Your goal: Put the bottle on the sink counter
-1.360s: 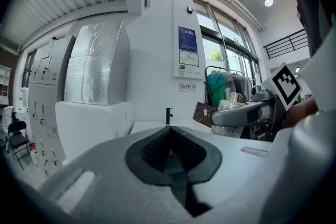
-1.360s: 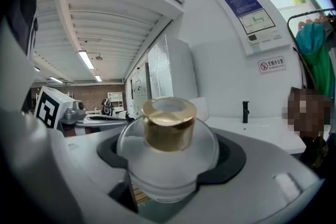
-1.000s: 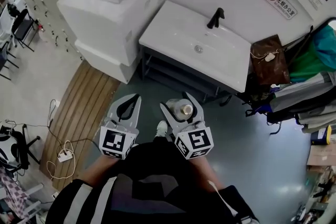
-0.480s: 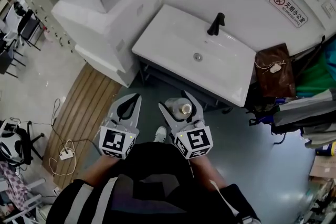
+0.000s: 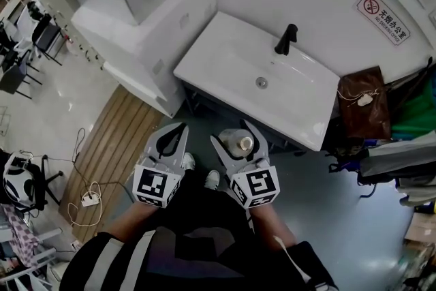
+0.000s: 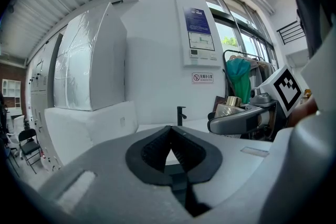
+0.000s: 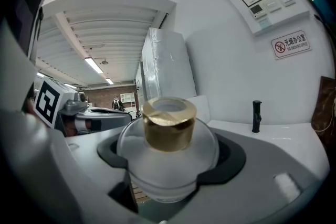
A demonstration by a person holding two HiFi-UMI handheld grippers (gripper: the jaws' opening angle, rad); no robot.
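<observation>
A round frosted bottle [image 7: 167,162] with a gold cap [image 7: 169,122] sits upright between the jaws of my right gripper [image 5: 238,138], which is shut on it. In the head view the bottle [image 5: 237,143] hangs over the grey floor, just short of the white sink counter [image 5: 225,54]. The counter carries a black tap [image 5: 286,39] and a drain [image 5: 261,82]. My left gripper [image 5: 174,133] is beside the right one, shut with nothing in it; its dark pads [image 6: 169,150] meet at the tips. From the left gripper view the bottle [image 6: 229,108] shows at the right.
A large white wrapped unit [image 5: 146,7] stands left of the sink. A brown bag [image 5: 363,105] and green cloth [image 5: 415,102] crowd the right end. A wooden mat [image 5: 109,146] and cables [image 5: 85,197] lie on the floor at the left. A no-smoking sign [image 5: 382,13] hangs on the wall.
Both grippers have come closer to the sink counter with the bottle still held; the counter's front edge now lies nearer to the jaw tips in the head view.
</observation>
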